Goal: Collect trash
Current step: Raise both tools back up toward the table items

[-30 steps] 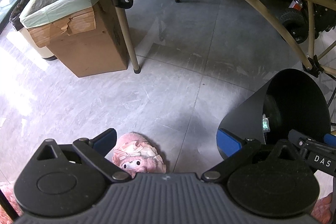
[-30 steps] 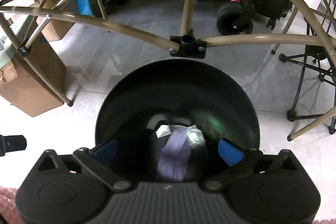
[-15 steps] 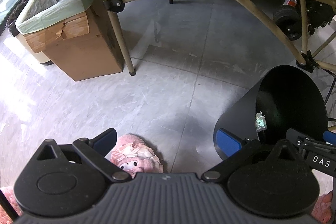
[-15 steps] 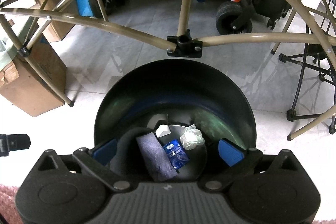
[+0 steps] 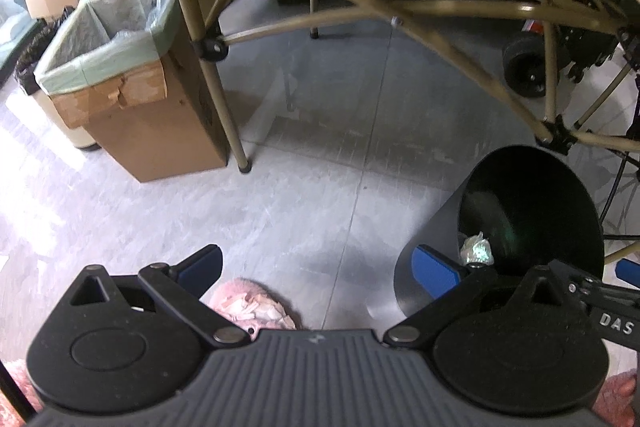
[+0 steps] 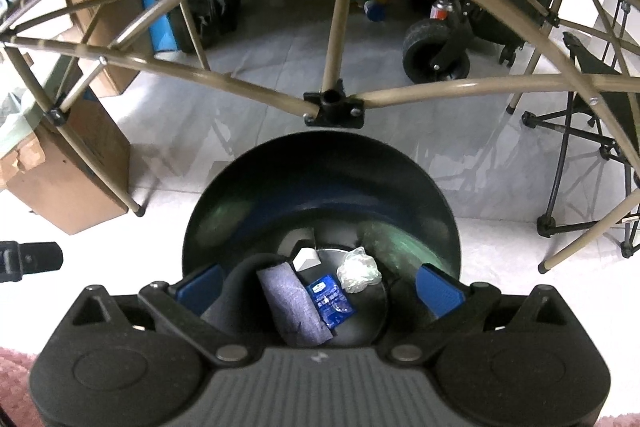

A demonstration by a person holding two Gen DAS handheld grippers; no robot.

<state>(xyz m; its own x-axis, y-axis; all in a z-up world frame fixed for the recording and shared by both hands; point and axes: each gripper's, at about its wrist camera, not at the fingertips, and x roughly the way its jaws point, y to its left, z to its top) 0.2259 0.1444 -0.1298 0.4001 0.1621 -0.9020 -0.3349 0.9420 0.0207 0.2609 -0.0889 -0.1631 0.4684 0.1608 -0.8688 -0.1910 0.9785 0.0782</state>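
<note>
A black round bin [image 6: 320, 203] stands on the floor right under my right gripper [image 6: 320, 285], which is open with nothing between its blue pads. At the bin's bottom lie a grey-purple cloth piece [image 6: 292, 301], a blue packet [image 6: 331, 299], a crumpled clear wrapper [image 6: 358, 269] and a small white scrap [image 6: 306, 259]. The left wrist view has the same bin [image 5: 528, 215] at the right with the crumpled wrapper [image 5: 476, 249] showing inside. My left gripper [image 5: 318, 265] is open and empty above the grey floor, left of the bin.
A cardboard box lined with a green bag [image 5: 132, 83] stands at the left beside a tan table leg [image 5: 216, 83]. Tan folding frame bars [image 6: 332, 99] arch overhead. A pink plush slipper [image 5: 250, 307] lies under the left gripper. A black wheel [image 6: 436, 55] and chair legs [image 6: 560, 163] sit behind.
Both grippers have risen and pulled back slightly, so the table frame shows higher. The cloth piece that was dropping into the bin now lies still on its bottom beside the blue packet.
</note>
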